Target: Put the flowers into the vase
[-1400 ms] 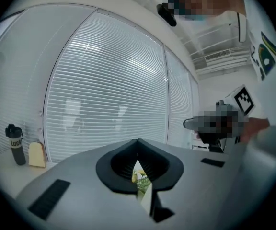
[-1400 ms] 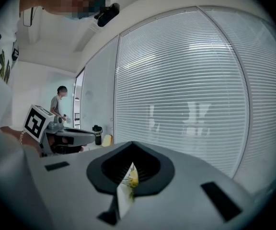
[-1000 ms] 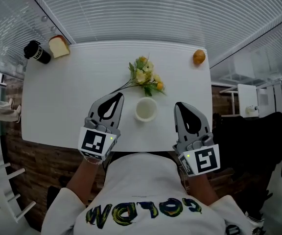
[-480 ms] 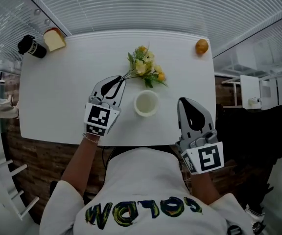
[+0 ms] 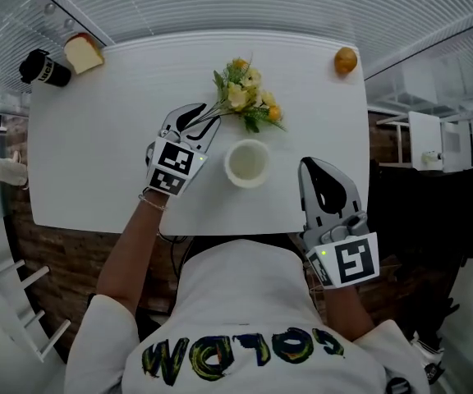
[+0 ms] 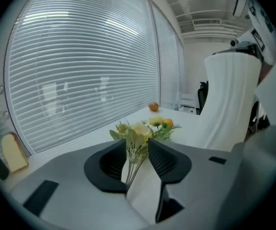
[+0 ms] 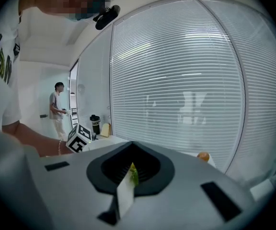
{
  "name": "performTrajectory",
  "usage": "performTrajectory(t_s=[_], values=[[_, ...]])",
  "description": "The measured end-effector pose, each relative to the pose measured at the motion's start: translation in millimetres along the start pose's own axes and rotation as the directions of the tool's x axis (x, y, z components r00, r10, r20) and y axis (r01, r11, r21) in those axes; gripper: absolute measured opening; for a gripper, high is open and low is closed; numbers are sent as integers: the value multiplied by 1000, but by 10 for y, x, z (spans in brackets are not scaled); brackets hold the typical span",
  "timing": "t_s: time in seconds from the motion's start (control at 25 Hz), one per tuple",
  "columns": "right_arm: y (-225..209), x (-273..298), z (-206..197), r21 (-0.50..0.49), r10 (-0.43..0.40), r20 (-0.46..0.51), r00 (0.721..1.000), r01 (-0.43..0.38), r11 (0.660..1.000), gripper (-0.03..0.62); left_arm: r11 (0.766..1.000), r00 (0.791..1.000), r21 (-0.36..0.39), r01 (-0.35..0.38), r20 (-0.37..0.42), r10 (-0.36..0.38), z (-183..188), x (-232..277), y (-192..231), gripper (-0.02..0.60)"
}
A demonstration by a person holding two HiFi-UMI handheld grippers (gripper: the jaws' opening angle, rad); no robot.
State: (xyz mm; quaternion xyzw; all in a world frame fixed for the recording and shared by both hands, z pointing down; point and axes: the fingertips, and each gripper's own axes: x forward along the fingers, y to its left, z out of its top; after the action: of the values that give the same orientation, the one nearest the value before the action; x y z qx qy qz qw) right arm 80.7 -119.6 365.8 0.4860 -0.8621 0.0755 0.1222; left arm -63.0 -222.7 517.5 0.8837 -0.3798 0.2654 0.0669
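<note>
A bunch of yellow and white flowers lies on the white table, with its thin green stems running toward the front left. My left gripper is low over the stem ends. In the left gripper view its jaws are opening, and the stems stand in the gap without the pads pressing on them. The white vase stands upright just right of that gripper, in front of the blooms. My right gripper hangs shut and empty at the table's front right edge, to the right of the vase.
An orange sits at the far right corner. A slice of bread and a black cup are at the far left corner. Window blinds run behind the table. A person stands far off in the room.
My left gripper has moved forward and down over the table to the stem ends, and its jaws have parted around them. The right gripper has sunk a little and stayed shut.
</note>
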Motion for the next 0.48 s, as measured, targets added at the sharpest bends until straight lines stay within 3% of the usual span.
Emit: performTrajectory(t_s=[0.28, 0.48], values=[[-30, 33, -96, 8, 0, -26, 1000, 0, 1000, 9, 996, 994, 53, 67, -94, -62, -257, 363, 8, 214], [-69, 22, -141, 14, -5, -33, 999, 5, 1000, 9, 990, 977, 68, 120, -186, -105, -457, 567, -9, 235]])
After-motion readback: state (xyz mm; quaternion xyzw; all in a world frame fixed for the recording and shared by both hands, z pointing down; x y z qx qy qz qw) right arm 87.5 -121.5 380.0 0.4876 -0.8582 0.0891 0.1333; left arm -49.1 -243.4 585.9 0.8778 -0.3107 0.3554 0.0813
